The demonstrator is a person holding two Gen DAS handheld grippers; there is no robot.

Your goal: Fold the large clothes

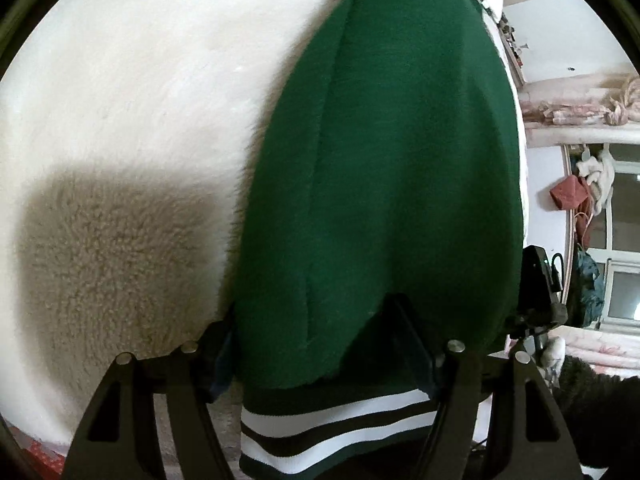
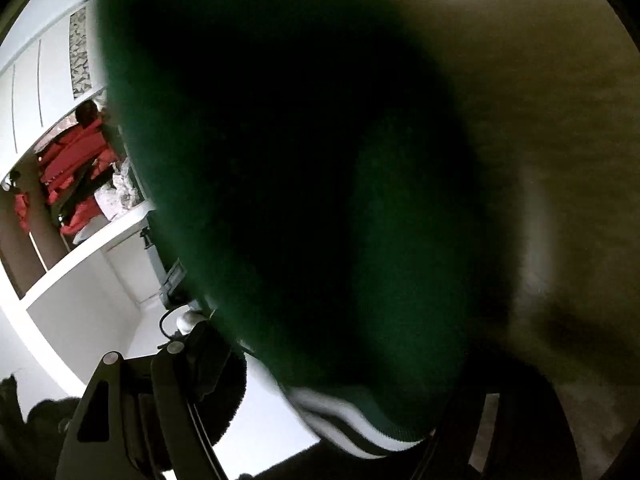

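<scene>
A dark green garment (image 1: 392, 168) with a striped green and white ribbed hem (image 1: 332, 432) lies stretched over a cream fluffy blanket (image 1: 140, 100). My left gripper (image 1: 320, 364) has its fingers either side of the hem, with cloth between them. In the right wrist view the same green garment (image 2: 288, 184) fills the frame, dark and blurred, with its striped hem (image 2: 352, 424) between the fingers of my right gripper (image 2: 332, 392). The right finger there is hidden in shadow.
A window (image 1: 624, 248) and hanging cloths (image 1: 576, 196) are at the right of the left view. White shelves with red items (image 2: 76, 176) show at the left of the right view.
</scene>
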